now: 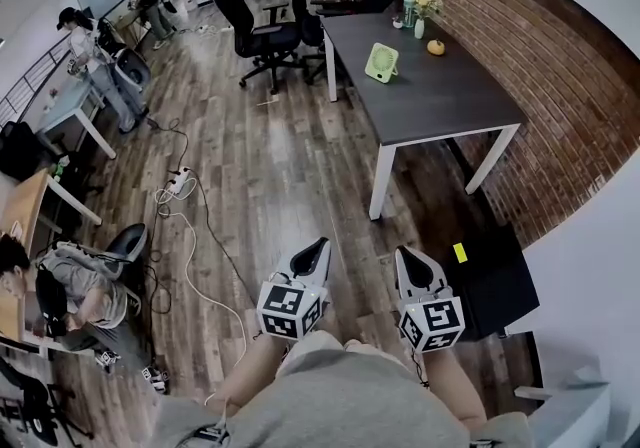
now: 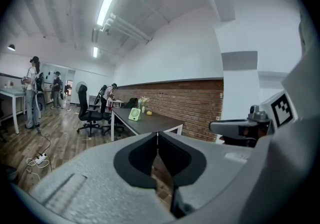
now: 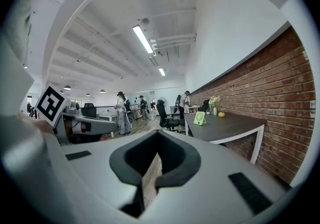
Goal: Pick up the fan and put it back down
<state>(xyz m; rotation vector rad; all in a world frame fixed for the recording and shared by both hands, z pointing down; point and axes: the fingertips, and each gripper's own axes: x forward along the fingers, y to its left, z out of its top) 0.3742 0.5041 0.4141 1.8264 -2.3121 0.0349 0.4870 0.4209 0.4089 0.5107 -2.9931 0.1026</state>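
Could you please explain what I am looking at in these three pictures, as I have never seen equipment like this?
There is no robot: a person holds a two-jaw gripper in each hand. The head view looks down from a camera on the person's head; the left gripper and right gripper show at the bottom, each bearing a cube with square markers. The other two pictures come from cameras riding on each gripper, looking along its grey jaws. Both pairs of jaws are shut and hold nothing. Ahead stands a dark rectangular table with white legs, beside a brick wall. On it are a small pale green desk fan, a small round orange object and a vase of flowers. The fan is the thing to be lifted.
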